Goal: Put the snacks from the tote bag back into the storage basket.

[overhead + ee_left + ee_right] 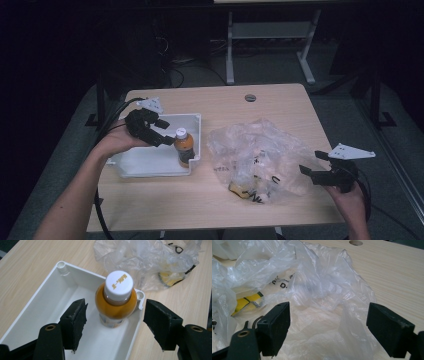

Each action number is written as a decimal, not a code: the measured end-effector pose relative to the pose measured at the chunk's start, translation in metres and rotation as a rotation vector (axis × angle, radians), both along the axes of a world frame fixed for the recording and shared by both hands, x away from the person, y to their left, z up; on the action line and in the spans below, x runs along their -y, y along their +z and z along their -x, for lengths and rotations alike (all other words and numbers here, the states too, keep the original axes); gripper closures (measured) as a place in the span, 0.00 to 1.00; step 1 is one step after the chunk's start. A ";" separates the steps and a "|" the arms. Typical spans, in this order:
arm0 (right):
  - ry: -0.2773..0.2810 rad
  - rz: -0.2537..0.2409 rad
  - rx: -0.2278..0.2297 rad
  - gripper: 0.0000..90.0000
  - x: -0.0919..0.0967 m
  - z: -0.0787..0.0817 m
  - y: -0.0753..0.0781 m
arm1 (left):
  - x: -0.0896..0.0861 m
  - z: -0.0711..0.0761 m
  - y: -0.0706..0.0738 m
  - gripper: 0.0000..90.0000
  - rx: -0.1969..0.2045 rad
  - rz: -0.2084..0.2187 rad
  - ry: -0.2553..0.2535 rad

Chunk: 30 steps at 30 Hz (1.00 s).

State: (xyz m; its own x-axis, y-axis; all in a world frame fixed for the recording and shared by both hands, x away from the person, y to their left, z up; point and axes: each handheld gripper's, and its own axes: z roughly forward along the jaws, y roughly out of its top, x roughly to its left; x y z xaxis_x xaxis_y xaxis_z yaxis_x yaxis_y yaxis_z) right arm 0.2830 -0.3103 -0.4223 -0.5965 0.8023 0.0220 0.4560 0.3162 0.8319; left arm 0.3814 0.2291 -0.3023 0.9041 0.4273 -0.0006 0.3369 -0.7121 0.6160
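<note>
An orange-drink bottle with a white cap stands upright in the right end of a white plastic bin. My left gripper hangs open just left of the bottle, over the bin. In the left gripper view the bottle stands between and beyond the spread jaws, not touched; the bin lies under them. A crumpled clear plastic bag with yellow items inside lies right of the bin. My right gripper is open at the bag's right edge. The bag lies before those jaws.
The light wood table has a round cable hole at its far edge. A desk frame stands on the dark floor beyond. Bare tabletop lies in front of the bin and bag.
</note>
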 end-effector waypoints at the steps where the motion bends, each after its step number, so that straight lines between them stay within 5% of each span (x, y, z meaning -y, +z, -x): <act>1: -0.001 0.001 0.001 0.21 -0.001 0.000 0.000 | -0.002 0.000 0.000 0.37 0.005 -0.002 -0.002; 30: 0.016 0.009 -0.009 0.21 -0.004 -0.001 0.000 | -0.051 0.027 -0.043 0.37 -0.013 0.052 0.119</act>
